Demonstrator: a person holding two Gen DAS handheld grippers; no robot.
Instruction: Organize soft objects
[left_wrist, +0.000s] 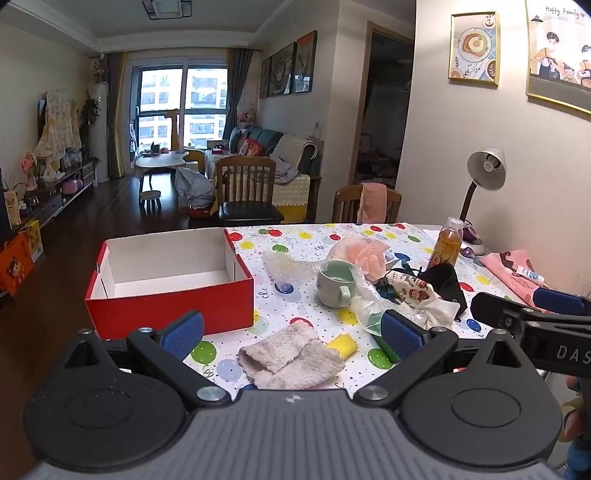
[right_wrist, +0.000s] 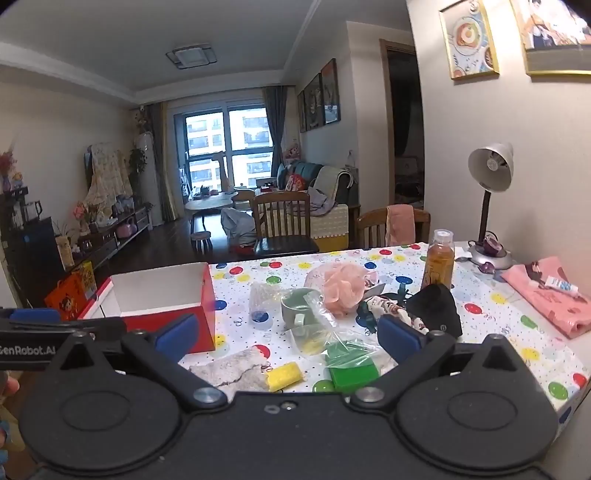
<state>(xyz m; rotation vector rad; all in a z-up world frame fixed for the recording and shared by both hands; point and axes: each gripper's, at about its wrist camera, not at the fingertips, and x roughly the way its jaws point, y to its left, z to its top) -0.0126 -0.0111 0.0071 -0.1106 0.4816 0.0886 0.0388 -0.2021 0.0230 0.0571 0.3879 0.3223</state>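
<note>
From my left wrist, my left claw (left_wrist: 291, 334) hangs over the near edge of the table (left_wrist: 476, 291), its 2 blue pads spread wide with nothing between them. Just ahead of it lies a grey cloth (left_wrist: 288, 356), a yellow sponge (left_wrist: 342, 345) touching its right end. The red box (left_wrist: 170, 284) sits open at the table's left edge, near the cloth. Farther back a green mug (left_wrist: 334, 284) stands beside a pink pouf (left_wrist: 364, 254) and a black cloth (left_wrist: 441, 282).

From my right wrist, my right claw (right_wrist: 288, 338) is also spread wide and holds nothing — the cloth (right_wrist: 225, 367) and sponge (right_wrist: 286, 376) lie low between its pads, untouched. A green block (right_wrist: 352, 374) sits under a clear bag (right_wrist: 332, 332), the box (right_wrist: 168, 299) at left, the pouf (right_wrist: 341, 288) behind the mug (right_wrist: 297, 308).
</note>
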